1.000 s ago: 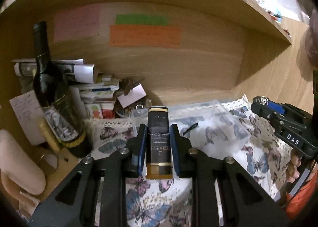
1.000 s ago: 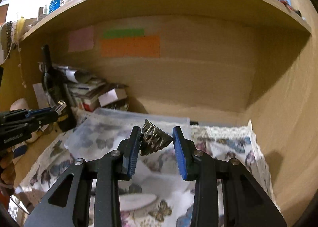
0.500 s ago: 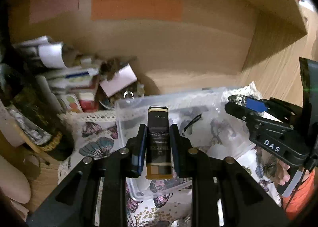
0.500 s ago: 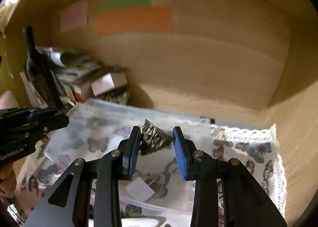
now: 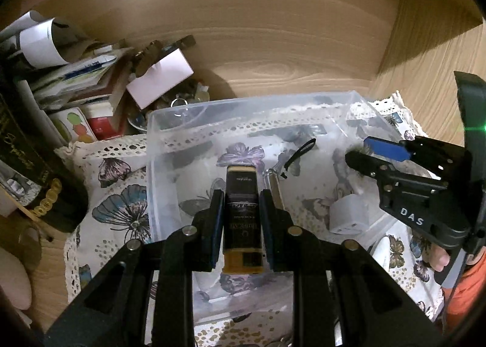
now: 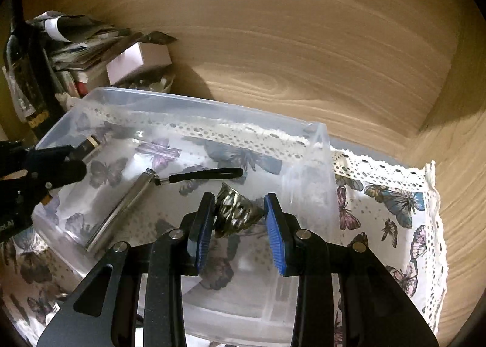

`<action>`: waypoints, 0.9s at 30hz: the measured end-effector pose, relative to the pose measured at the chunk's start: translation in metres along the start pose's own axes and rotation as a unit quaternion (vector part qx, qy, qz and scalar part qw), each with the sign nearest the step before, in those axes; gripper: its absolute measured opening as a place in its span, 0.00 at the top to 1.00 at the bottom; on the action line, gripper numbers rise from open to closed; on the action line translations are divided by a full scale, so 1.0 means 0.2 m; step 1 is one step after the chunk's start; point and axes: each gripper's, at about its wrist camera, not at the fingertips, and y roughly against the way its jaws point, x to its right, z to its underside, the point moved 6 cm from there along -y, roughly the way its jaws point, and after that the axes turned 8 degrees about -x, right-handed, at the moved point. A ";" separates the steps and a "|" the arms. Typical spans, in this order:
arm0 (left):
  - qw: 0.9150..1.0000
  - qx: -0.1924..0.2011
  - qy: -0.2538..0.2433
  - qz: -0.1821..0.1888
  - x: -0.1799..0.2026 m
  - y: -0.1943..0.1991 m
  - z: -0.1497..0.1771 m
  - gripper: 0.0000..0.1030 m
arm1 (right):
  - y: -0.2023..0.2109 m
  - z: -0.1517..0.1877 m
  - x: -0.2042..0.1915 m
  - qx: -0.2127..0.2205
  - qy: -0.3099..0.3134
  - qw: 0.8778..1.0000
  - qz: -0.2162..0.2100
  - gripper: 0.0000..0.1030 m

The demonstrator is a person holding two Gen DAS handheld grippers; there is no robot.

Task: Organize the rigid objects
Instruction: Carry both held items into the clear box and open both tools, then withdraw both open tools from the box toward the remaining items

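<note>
Left gripper: fingers clamped on both sides of a small dark bottle with amber base, held over the clear plastic bin, near its left-middle. Right gripper: fingers part-open; crinkled metal cup touches the left finger, gap to the right one, so real grip — cannot tell. Cup sits above the bin's right half. Bin floor: metal flashlight with black wrist strap, lying diagonal; white plug adapter near the front right. Bin rests on a butterfly cloth on the worktop. Left back corner: wine bottle, paper pile.
</note>
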 end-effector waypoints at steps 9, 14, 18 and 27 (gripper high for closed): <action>1.000 0.018 -0.010 -0.001 0.04 0.12 0.01 0.72 | 0.13 0.01 -0.03 0.027 0.001 1.000 -0.009 0.49; 0.999 0.046 -0.008 -0.001 0.03 0.26 0.04 0.50 | 0.27 0.02 -0.06 0.055 0.001 0.998 -0.021 0.41; 0.998 0.068 -0.006 -0.009 0.02 0.37 0.09 0.38 | 0.41 0.08 -0.09 0.079 0.003 0.996 -0.032 0.32; 0.996 0.081 -0.003 -0.036 -0.06 0.51 0.33 0.23 | 0.48 0.36 -0.19 0.071 0.000 0.995 -0.070 0.20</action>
